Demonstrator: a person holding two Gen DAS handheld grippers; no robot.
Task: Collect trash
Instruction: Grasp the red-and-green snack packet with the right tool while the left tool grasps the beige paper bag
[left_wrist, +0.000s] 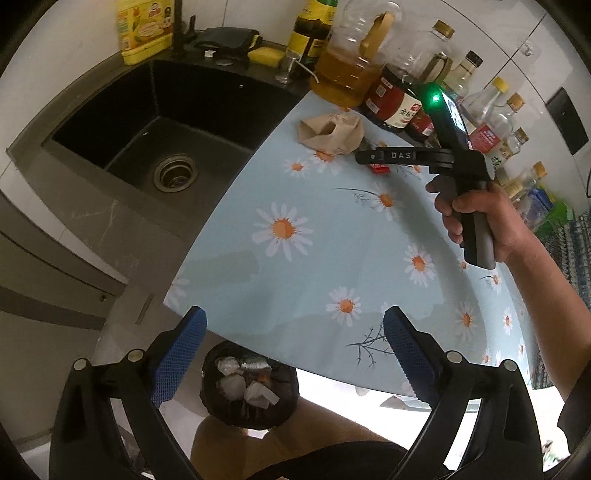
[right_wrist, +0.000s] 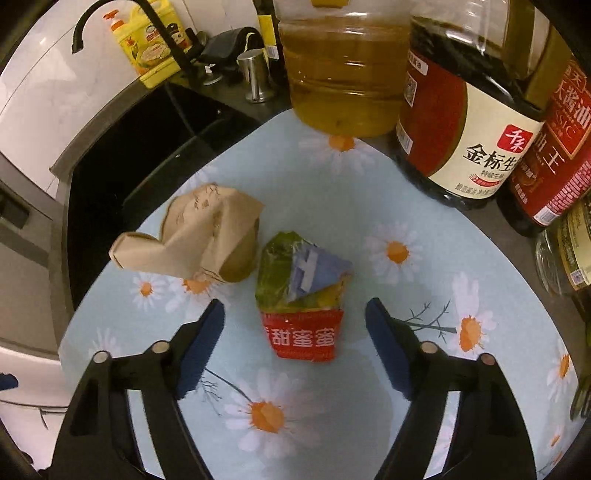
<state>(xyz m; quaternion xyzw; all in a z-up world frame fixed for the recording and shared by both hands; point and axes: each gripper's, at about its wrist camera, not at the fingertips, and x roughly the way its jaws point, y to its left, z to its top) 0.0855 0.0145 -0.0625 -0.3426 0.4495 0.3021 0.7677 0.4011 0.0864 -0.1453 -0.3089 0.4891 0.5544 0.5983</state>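
Note:
A crumpled brown paper bag (right_wrist: 199, 240) and a red-and-green snack wrapper (right_wrist: 301, 295) lie on the daisy-print counter mat (right_wrist: 424, 291). My right gripper (right_wrist: 295, 325) is open, its fingers either side of the wrapper's red end, low over the mat. In the left wrist view the paper bag (left_wrist: 330, 134) lies far back and the right gripper (left_wrist: 364, 157) reaches beside it. My left gripper (left_wrist: 293, 332) is open and empty, held high above a black bin (left_wrist: 249, 391) on the floor that holds crumpled trash.
A black sink (left_wrist: 166, 140) lies left of the mat. Oil and sauce bottles (right_wrist: 461, 122) stand close behind the wrapper, with more bottles (left_wrist: 491, 122) along the wall. A yellow detergent bottle (left_wrist: 146, 29) and a sponge (left_wrist: 264, 55) sit behind the sink.

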